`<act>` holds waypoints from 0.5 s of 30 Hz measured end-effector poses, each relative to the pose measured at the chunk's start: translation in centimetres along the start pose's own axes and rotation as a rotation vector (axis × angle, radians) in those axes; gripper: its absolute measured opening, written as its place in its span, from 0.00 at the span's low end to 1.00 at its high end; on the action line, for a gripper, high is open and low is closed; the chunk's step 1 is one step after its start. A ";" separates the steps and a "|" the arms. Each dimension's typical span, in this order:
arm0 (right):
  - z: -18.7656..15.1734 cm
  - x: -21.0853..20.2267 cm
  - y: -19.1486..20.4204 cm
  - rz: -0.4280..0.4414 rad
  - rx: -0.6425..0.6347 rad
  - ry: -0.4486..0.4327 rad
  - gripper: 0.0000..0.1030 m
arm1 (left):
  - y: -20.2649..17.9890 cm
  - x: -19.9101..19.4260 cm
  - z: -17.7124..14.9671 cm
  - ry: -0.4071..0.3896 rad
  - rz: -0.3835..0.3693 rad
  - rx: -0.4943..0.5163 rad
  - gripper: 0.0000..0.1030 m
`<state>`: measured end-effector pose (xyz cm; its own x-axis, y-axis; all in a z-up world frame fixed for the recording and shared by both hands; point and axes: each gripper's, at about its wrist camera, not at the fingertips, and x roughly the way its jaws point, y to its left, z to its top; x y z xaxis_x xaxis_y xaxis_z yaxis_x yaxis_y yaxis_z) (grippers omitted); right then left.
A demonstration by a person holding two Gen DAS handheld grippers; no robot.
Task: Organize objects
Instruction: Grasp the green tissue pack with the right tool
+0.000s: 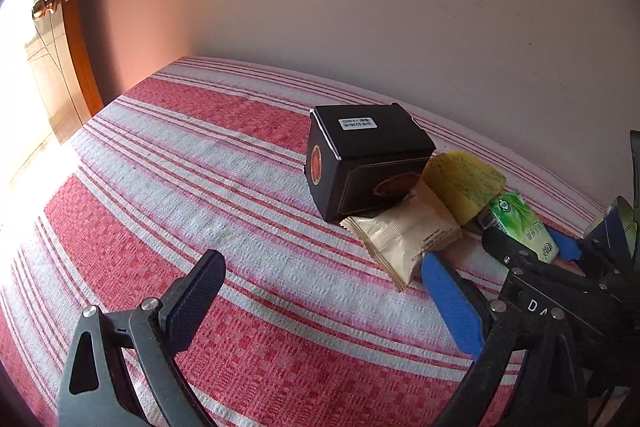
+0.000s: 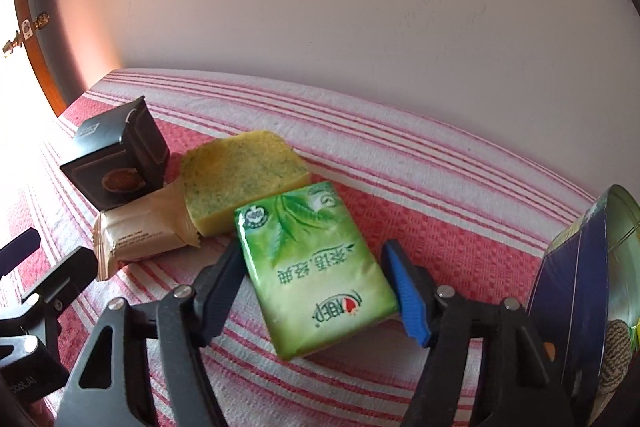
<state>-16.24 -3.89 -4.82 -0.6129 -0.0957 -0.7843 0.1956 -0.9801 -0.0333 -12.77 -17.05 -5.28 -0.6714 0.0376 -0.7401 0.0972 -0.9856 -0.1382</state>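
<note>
Green tissue pack [image 2: 314,267] lies on the striped cloth [image 2: 440,211] between the right gripper's [image 2: 320,291] spread fingers, beside the sponge [image 2: 240,179]; left gripper [image 1: 320,291] gapes empty.

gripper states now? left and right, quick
Left tongs: open, holding nothing, over the striped cloth.
Right tongs: fingers either side of the green tissue pack; cannot tell whether they grip it.
</note>
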 end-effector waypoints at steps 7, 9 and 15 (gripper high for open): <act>-1.7 -1.9 -0.9 0.021 0.051 -0.043 0.52 | -2.1 0.9 0.2 0.021 -0.057 0.037 0.96; -2.7 -3.0 -1.5 0.013 0.075 -0.064 0.52 | -2.7 1.2 0.5 0.022 -0.062 0.042 0.96; -5.2 -5.8 -2.7 -0.009 0.114 -0.114 0.52 | -4.5 3.3 1.9 0.055 -0.047 0.049 0.96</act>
<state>-9.27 0.24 -3.38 -0.6985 -0.0992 -0.7087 0.1055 -0.9938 0.0351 -16.83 -12.80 -5.79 -0.6328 0.0921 -0.7688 0.0293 -0.9893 -0.1427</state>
